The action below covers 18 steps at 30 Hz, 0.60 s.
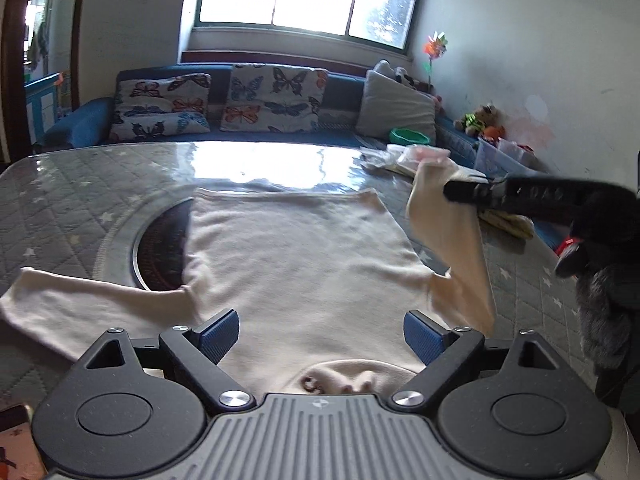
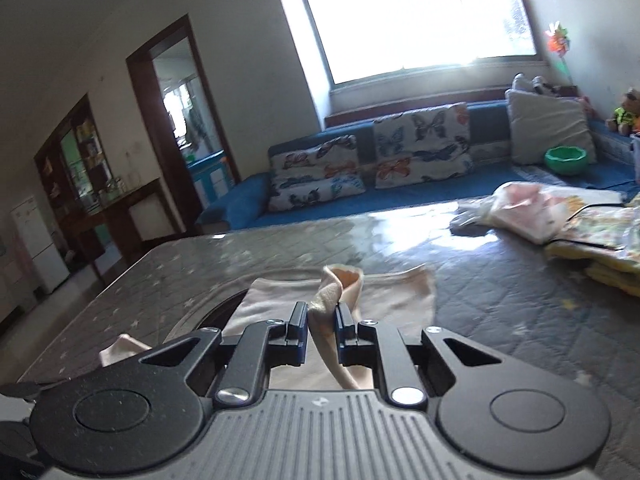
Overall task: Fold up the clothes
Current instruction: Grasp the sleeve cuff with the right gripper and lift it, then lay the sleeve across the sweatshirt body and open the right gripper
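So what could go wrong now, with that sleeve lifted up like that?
The right tool pinches only the end of the cream long-sleeved top's sleeve, so it might slip free mid-fold. The open left tool pins nothing, so pulling could drag the whole top across the glossy quilted grey table cover and wrinkle it.

Cream shirt (image 1: 296, 256) lies flat on quilted table cover (image 1: 72, 208), collar nearest camera, one sleeve (image 1: 80, 300) spread out flat. Left gripper (image 1: 322, 336) above collar area, jaws wide apart, nothing between them. Right gripper (image 1: 452, 192) pinches other sleeve (image 1: 452, 240), lifted off the table. Butterfly cushions (image 1: 276, 98) behind.
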Each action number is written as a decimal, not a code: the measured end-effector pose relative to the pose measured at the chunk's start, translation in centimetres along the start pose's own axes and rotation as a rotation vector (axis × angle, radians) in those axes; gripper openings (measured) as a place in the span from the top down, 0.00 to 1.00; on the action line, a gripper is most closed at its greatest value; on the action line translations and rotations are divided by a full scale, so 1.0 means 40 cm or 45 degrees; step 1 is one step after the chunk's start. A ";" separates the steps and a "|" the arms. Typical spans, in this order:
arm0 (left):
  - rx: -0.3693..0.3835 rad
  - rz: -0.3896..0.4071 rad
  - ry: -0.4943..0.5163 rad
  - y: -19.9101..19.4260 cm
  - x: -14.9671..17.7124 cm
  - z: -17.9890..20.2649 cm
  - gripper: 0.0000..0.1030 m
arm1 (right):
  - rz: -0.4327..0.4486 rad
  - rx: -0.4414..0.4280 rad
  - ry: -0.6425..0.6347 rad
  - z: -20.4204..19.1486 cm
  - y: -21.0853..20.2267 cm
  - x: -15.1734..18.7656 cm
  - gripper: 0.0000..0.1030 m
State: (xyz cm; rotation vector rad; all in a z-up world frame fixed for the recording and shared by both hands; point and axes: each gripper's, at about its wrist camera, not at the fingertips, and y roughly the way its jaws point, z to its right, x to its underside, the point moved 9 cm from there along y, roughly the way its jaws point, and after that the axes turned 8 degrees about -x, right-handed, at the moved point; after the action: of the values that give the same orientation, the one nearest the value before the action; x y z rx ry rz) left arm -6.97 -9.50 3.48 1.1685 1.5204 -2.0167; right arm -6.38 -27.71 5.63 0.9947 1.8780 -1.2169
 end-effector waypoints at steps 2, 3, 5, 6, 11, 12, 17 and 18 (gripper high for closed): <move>-0.020 0.009 -0.026 -0.003 -0.004 -0.031 0.10 | -0.037 -0.011 -0.027 -0.028 0.035 0.021 0.88; -0.026 0.009 -0.041 -0.003 -0.005 -0.044 0.10 | -0.059 -0.021 -0.033 -0.041 0.051 0.032 0.88; -0.039 0.008 -0.067 -0.002 -0.006 -0.069 0.10 | -0.099 -0.036 -0.051 -0.068 0.082 0.056 0.88; -0.043 0.006 -0.074 0.000 -0.005 -0.076 0.10 | -0.118 -0.041 -0.062 -0.080 0.096 0.068 0.88; -0.063 -0.014 -0.104 0.014 0.002 -0.102 0.10 | -0.190 -0.083 -0.073 -0.135 0.144 0.122 0.88; -0.065 -0.019 -0.108 0.018 0.004 -0.105 0.10 | -0.204 -0.093 -0.079 -0.141 0.152 0.129 0.88; -0.076 -0.033 -0.118 0.033 0.008 -0.110 0.10 | -0.269 -0.136 -0.121 -0.169 0.172 0.163 0.82; -0.078 -0.036 -0.119 0.036 0.008 -0.111 0.10 | -0.274 -0.143 -0.131 -0.170 0.165 0.164 0.80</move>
State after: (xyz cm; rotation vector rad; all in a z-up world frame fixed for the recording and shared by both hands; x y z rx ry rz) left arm -4.41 -5.91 1.99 1.0200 1.5493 -1.9990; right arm -4.66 -18.02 -0.39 0.6710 1.9862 -1.2434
